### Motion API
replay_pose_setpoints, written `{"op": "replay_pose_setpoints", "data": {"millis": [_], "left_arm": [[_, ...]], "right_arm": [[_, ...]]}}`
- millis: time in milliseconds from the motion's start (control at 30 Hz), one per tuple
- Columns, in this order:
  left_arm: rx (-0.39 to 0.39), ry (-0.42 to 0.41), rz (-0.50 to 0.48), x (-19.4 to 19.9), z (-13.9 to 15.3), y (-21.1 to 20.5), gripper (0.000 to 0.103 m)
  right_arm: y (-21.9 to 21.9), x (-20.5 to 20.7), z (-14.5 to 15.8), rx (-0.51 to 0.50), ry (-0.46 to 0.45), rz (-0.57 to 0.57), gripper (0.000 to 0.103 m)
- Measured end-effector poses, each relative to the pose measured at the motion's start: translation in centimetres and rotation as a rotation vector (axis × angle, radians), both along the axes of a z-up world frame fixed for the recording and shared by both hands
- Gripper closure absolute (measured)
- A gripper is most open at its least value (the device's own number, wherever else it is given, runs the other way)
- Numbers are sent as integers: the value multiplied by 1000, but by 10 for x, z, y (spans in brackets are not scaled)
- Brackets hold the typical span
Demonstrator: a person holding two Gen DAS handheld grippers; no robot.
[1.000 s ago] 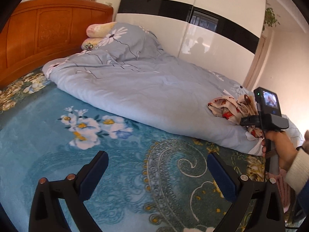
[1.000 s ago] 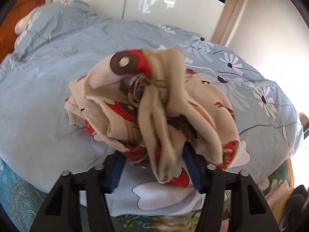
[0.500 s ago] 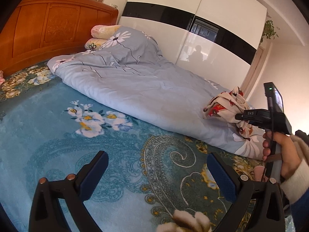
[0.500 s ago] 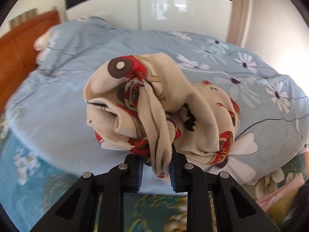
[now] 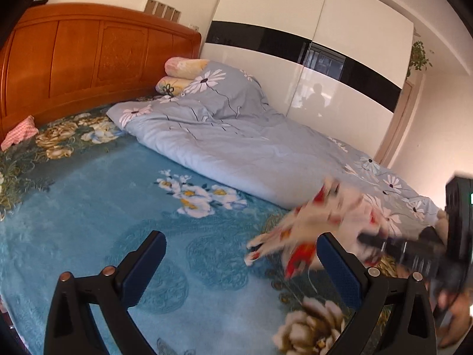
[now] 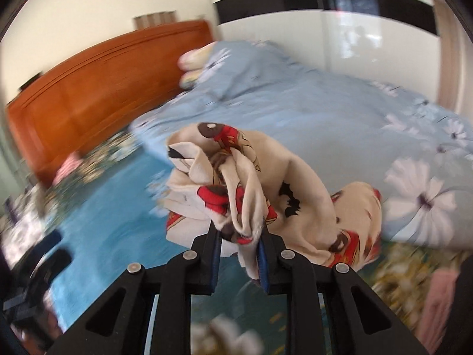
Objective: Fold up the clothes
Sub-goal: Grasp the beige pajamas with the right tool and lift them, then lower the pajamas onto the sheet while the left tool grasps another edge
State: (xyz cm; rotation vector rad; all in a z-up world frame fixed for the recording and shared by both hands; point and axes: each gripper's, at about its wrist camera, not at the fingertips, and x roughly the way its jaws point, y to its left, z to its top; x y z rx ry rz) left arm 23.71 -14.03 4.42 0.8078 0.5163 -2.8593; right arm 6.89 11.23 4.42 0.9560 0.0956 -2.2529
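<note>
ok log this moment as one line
right gripper: shut on cream printed garment | garment: bunched, lifted off bed | left gripper: open, empty | below: blue floral blanket

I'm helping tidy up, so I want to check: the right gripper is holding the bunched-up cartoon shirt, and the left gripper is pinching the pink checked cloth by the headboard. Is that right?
Not quite. The left gripper is open and holds nothing, as the left wrist view shows; the pink checked cloth lies untouched by the headboard. The right gripper does hold the cartoon shirt.
</note>
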Motion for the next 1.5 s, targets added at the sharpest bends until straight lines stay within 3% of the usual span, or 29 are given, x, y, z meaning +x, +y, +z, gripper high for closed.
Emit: {"op": "replay_pose_setpoints", "data": {"millis": [167, 233, 333, 467, 600, 700, 900, 1067, 1233, 1367, 1500], "left_arm": [[-26, -93, -114, 13, -17, 12, 0], [-20, -131, -176, 14, -26, 22, 0], [-28, -159, -239, 17, -36, 40, 0], [48, -199, -278, 20, -44, 55, 0], [69, -215, -307, 20, -49, 63, 1], [82, -209, -315, 21, -47, 63, 1], [84, -218, -313, 20, -46, 60, 1], [93, -234, -323, 19, -48, 60, 1], [140, -225, -374, 9, -41, 68, 1], [98, -225, -450, -7, -31, 97, 6], [33, -259, -509, -22, -31, 126, 20]], "right_arm": [[-7, 77, -62, 153, -104, 133, 81], [1, 102, -94, 236, -172, 135, 81], [26, 115, -117, 249, -265, 66, 81], [54, 121, -122, 236, -333, -15, 91], [67, 133, -126, 251, -373, -42, 91], [76, 138, -112, 219, -355, -69, 91], [73, 121, -71, 133, -233, -65, 91], [59, 95, -75, 108, -246, -56, 91], [41, 96, -90, 110, -289, -43, 91], [44, 99, -100, 121, -315, -49, 96], [50, 105, -109, 140, -332, -54, 97]]}}
